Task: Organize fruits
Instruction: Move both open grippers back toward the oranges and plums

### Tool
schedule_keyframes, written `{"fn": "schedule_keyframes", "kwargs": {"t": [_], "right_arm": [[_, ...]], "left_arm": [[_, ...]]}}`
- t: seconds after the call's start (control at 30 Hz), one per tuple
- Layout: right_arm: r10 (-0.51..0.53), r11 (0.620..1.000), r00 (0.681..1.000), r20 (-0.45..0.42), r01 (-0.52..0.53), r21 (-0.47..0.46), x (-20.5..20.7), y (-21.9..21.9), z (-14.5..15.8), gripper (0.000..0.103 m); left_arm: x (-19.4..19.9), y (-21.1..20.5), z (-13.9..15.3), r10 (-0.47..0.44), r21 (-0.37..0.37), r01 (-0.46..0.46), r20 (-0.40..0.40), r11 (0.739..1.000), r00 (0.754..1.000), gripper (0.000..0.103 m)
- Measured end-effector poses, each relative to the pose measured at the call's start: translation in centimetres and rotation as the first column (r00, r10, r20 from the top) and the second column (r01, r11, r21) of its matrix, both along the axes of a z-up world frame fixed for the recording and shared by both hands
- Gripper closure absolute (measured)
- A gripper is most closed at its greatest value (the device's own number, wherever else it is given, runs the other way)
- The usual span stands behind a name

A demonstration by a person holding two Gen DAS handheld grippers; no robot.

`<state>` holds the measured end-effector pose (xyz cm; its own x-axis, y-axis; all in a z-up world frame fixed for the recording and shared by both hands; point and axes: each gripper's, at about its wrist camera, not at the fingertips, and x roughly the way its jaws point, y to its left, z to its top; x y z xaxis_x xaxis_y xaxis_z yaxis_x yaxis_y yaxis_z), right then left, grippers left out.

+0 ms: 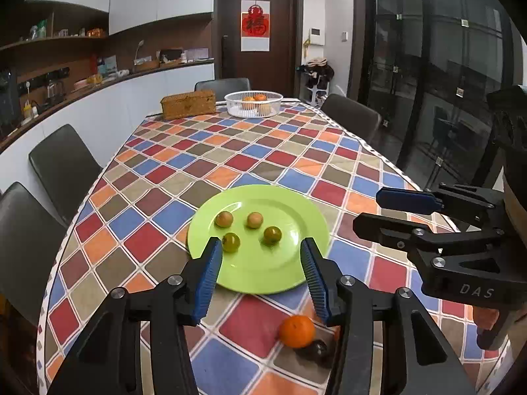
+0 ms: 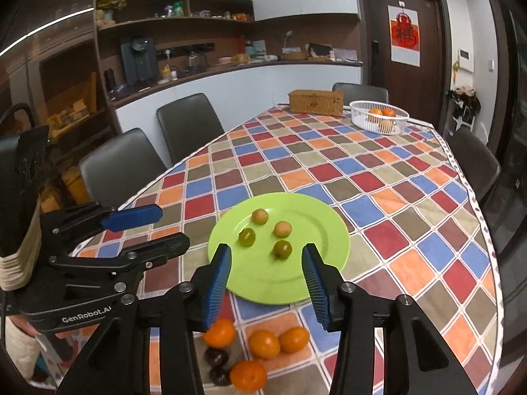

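1. Right of my left fingers, my right gripper [image 1: 392, 210] carried "DAS" in pale letters on its black body.
2. Left of my right fingers, my left gripper [image 2: 166, 228] bore "GenRobot.AI", its end cut off.
3. Far beyond my fingers, the door poster [image 1: 255, 25] showed a red character, illegible to me.
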<state>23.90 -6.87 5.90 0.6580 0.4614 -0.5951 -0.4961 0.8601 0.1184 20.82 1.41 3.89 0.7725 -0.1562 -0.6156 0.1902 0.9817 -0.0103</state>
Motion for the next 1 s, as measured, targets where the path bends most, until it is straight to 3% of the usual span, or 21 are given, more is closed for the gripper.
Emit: {"fn": "schedule_keyframes", "kwargs": {"t": [0.33,0.57,1.0], "right_arm": [[0.039,0.998,0.998,0.044,-0.037,-0.052,-4.1,-0.8,0.0,0.057],[0.099,0.988,0.993,0.06,-0.091,-0.121,-6.1,-1.2,-1.0,0.053],[0.266,0.93,0.962,0.057,-0.241,-0.278,-7.7,-1.4,-4.3,0.053]], "left_arm": [[-4.5,-1.2,-0.7,-0.006,-0.012,0.006,0.017,1.0,1.0,0.05],[-7.1,-2.3,-2.2,0.008,0.023,-0.009,0.035,1.0,0.999,0.05],[-9.7,-4.8,-5.8,-0.057,0.063,0.056,0.004,0.996,0.998,0.051]]}}
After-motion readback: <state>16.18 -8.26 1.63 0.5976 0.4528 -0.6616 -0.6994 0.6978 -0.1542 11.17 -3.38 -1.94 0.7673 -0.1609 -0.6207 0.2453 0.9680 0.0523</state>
